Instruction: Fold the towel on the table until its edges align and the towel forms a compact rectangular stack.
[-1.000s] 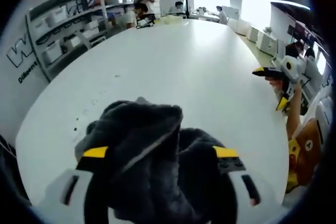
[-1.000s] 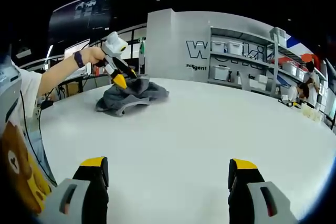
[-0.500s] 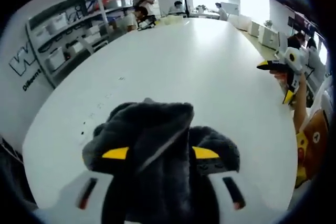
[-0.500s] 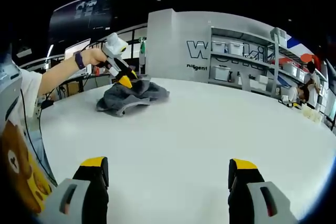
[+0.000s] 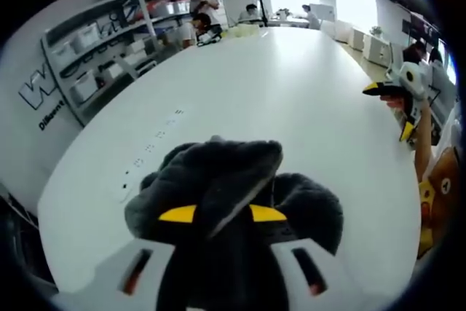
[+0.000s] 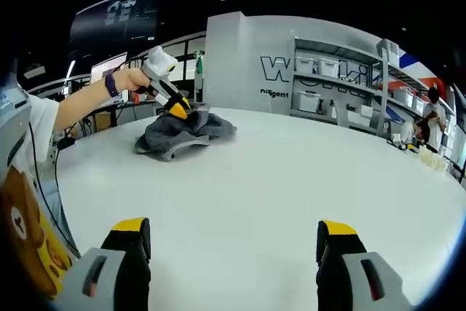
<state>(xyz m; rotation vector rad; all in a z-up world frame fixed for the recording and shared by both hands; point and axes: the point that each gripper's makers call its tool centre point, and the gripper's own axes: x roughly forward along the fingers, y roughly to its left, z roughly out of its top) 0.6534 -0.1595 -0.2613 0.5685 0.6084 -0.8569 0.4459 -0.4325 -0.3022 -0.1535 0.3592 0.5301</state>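
Left gripper view: your left gripper (image 5: 215, 214) is pinching a ridge of the soft, limp towel (image 5: 233, 180), bunched on the table (image 5: 291, 92); right gripper (image 6: 231, 242) is hanging wide, well apart; grab a corner, it's sagging

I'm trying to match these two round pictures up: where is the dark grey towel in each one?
Left gripper view: the towel bunches at the bottom centre, pinched between that gripper's jaws.
Right gripper view: the towel lies far off at upper left on the white table.
Shared landmark: the shelving with white bins.
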